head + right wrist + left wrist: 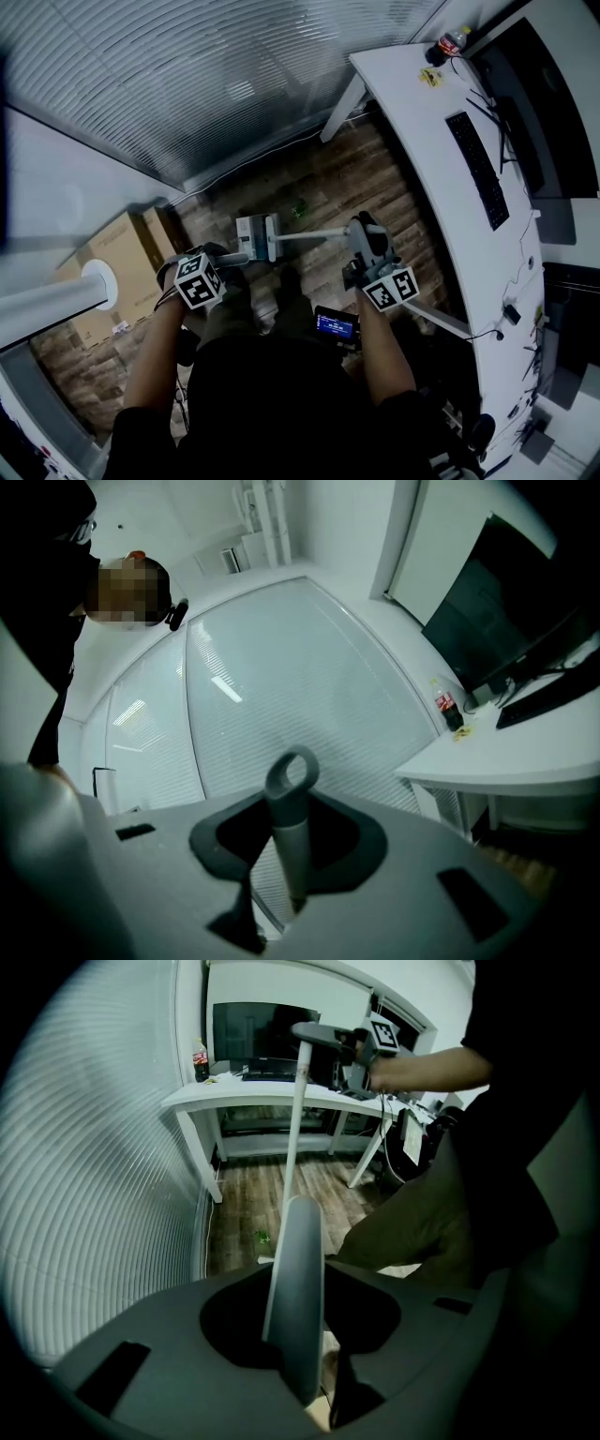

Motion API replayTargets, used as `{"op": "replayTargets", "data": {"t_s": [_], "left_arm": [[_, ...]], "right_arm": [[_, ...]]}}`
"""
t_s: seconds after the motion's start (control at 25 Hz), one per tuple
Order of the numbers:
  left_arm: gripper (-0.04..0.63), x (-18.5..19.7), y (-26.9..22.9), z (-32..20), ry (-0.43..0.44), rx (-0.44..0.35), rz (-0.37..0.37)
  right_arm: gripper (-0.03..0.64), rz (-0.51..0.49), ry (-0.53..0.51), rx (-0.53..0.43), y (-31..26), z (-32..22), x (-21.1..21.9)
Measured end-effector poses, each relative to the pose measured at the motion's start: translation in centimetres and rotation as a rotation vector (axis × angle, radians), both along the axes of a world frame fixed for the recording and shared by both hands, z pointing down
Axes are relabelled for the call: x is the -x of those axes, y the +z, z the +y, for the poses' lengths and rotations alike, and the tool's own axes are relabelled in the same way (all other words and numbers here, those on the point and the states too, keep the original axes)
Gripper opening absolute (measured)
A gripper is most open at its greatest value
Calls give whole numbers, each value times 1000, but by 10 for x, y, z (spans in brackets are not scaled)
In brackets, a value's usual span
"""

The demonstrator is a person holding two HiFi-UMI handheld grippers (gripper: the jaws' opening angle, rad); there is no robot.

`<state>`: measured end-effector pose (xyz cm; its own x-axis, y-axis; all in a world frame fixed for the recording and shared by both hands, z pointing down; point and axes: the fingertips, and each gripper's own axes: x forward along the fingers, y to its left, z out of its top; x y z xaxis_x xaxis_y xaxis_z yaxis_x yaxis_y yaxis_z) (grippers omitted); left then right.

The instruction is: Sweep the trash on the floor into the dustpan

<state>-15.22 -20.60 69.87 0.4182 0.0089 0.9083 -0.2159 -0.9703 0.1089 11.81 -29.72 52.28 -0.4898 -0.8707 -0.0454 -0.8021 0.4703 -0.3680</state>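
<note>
Green trash (300, 208) lies on the wooden floor (375, 178) at frame centre, near the dustpan (250, 232), to its upper right. Left gripper (300, 1335) fingers clench the dustpan handle (302, 1260); right gripper (291, 855) fingers clench the broom handle (289, 803).

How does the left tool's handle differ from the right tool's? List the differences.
The dustpan handle in the left tool is broad, flat and pale; the broom handle in the right tool is slim, round and dark grey, with a loop end. The dustpan handle aims down at the floor, the broom handle at the blinds. Both are clamped between jaws.
</note>
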Motion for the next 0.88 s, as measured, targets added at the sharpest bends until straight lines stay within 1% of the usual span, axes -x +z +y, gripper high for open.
{"op": "replayTargets", "data": {"t_s": [0.12,0.28,0.44,0.72,0.88], "left_arm": [[95,2,1,1,0,-1,-11],[92,5,2,3,0,-2,-22],[92,7,2,4,-6,-8,-31],[94,3,2,9,-16,-6,-35],[90,4,1,12,-51,2,-39]], "right_arm": [[91,33,14,-41,-20,2,-19],[81,142,-10,-96,-44,3,-26],[81,228,-47,-145,-61,-3,-29],[75,398,-60,-169,-48,-35,-42],[74,447,-38,-148,-31,-59,-56]]}}
